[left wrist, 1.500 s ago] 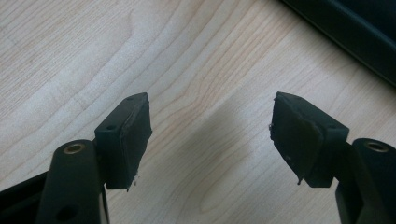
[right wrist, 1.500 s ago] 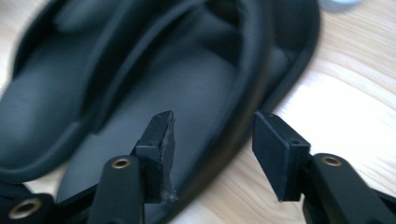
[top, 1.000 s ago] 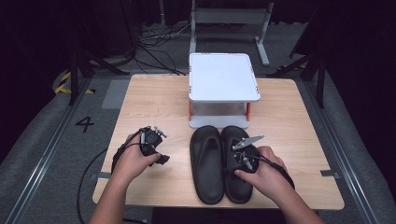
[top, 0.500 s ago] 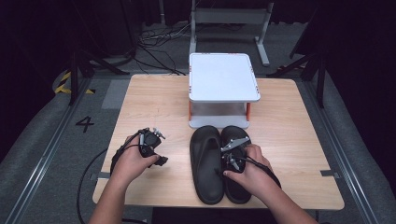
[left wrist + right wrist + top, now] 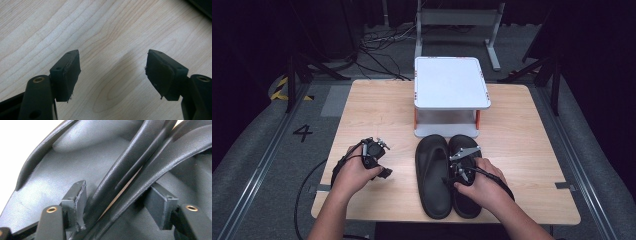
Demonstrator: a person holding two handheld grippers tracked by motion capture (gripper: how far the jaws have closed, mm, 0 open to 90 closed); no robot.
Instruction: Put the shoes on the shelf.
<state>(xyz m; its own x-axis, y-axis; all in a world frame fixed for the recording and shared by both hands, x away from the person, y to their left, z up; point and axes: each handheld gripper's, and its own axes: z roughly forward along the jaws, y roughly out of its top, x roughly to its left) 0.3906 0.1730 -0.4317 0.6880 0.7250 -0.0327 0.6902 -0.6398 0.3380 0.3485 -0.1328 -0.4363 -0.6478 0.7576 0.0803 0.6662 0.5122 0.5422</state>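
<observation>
Right tool [image 5: 115, 207] astride black sandals [image 5: 447, 175]

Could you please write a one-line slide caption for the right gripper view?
Right hand-held gripper, its jaws straddling the adjoining rims of two black sandals.

- The left gripper [image 5: 384, 160] is held low in the left hand [image 5: 357, 172], its jaws spread wide.
- The right gripper [image 5: 451, 172] is gripped by the right hand [image 5: 482, 182], jaws partly parted, pointing left.
</observation>
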